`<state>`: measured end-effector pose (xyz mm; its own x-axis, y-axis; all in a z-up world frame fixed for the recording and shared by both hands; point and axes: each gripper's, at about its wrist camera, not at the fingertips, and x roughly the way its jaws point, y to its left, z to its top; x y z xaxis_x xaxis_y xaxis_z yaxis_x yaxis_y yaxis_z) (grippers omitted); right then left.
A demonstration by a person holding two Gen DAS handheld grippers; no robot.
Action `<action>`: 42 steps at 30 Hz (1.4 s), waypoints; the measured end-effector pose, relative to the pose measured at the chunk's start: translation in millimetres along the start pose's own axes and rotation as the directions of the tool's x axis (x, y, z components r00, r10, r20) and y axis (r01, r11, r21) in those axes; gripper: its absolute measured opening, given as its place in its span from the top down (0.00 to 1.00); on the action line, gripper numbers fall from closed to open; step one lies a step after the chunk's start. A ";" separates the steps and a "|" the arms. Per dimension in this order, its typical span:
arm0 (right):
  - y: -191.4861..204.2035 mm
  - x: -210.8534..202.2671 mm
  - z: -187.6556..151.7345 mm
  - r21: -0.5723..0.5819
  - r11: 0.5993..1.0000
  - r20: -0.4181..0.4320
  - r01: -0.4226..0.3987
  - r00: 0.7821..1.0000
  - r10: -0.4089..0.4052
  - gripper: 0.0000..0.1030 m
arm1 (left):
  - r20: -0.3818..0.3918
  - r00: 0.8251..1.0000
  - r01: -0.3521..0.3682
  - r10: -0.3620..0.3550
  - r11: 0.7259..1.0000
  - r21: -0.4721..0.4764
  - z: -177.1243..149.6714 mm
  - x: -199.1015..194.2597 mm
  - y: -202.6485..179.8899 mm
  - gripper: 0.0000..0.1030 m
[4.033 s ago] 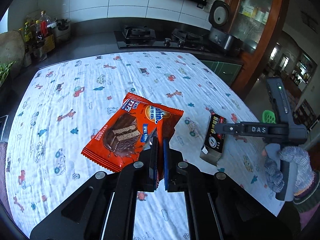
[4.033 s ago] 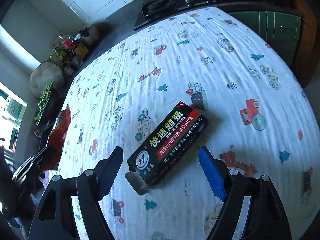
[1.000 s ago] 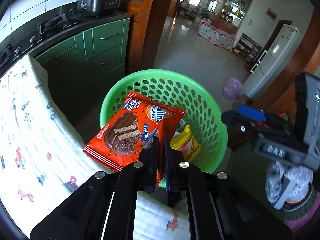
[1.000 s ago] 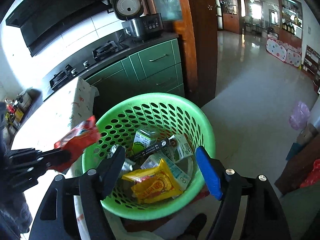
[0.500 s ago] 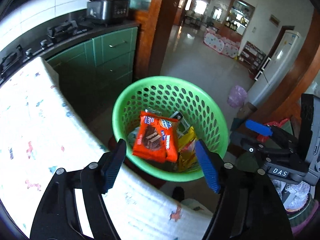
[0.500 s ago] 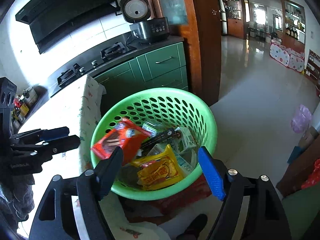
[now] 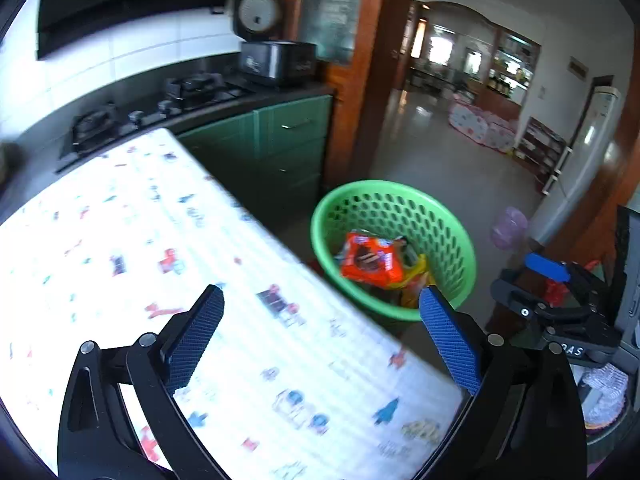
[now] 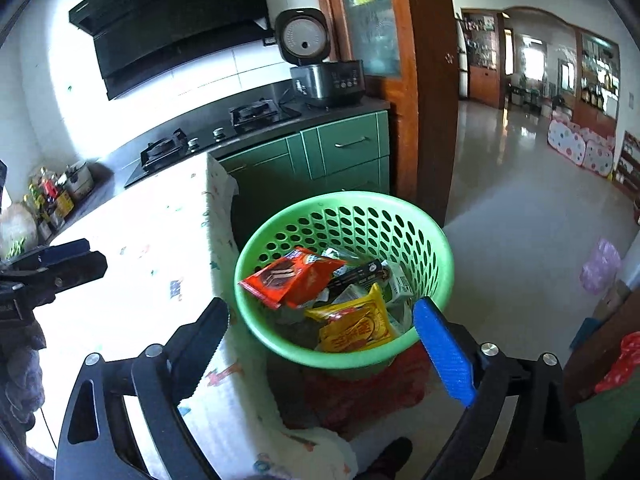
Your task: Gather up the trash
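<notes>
A green perforated basket [image 7: 440,216] [image 8: 360,208] stands on the floor beside the table. In it lie the orange-red chocolate wafer wrapper [image 7: 370,260] [image 8: 288,276], a yellow snack packet [image 8: 356,324], a black box [image 8: 360,272] and other wrappers. My left gripper [image 7: 320,320] is open and empty above the table edge, left of the basket. My right gripper [image 8: 320,332] is open and empty, just above the basket's near rim. The right gripper also shows in the left wrist view [image 7: 548,276], and the left gripper in the right wrist view [image 8: 60,264].
The table with a white cartoon-print cloth [image 7: 160,260] [image 8: 140,260] lies left of the basket. Green cabinets [image 8: 340,152], a stove [image 8: 208,136] and a rice cooker [image 8: 320,68] are behind. A tiled floor [image 8: 520,220] opens to the right. A red cloth [image 8: 360,392] lies under the basket.
The left gripper opened and dropped the orange-red wrapper into the basket, then drew back over the table. The right gripper stayed open over the basket.
</notes>
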<state>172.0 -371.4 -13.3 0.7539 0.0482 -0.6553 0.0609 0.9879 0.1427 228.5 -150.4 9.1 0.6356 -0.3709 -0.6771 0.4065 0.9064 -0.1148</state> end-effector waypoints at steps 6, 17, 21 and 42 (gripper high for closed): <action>31.2 -18.9 -15.9 -0.061 0.998 0.000 0.002 1.000 -0.002 0.09 | 0.045 0.997 -0.055 0.057 0.998 -0.036 -18.3 -36.8 15.9 0.05; 75.0 -40.0 -40.7 -0.081 0.995 -0.009 -0.057 0.998 0.056 0.07 | 0.089 0.975 -0.195 0.202 0.977 -0.081 -69.5 -90.1 41.1 0.05; 86.5 -43.9 -46.8 -0.092 0.994 -0.014 -0.067 0.998 0.066 0.07 | 0.105 0.968 -0.213 0.227 0.968 -0.131 -86.1 -105.7 52.0 0.05; 106.4 -78.1 -70.3 -0.140 0.988 0.040 -0.058 0.997 0.065 0.07 | 0.140 0.936 -0.301 0.324 0.939 -0.165 -124.4 -136.9 54.9 0.05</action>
<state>73.6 -259.7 0.9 0.7818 0.1059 -0.6145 -0.0753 0.9943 0.0755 82.2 -24.7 5.1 0.8185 -0.0814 -0.5687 0.0822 0.9963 -0.0243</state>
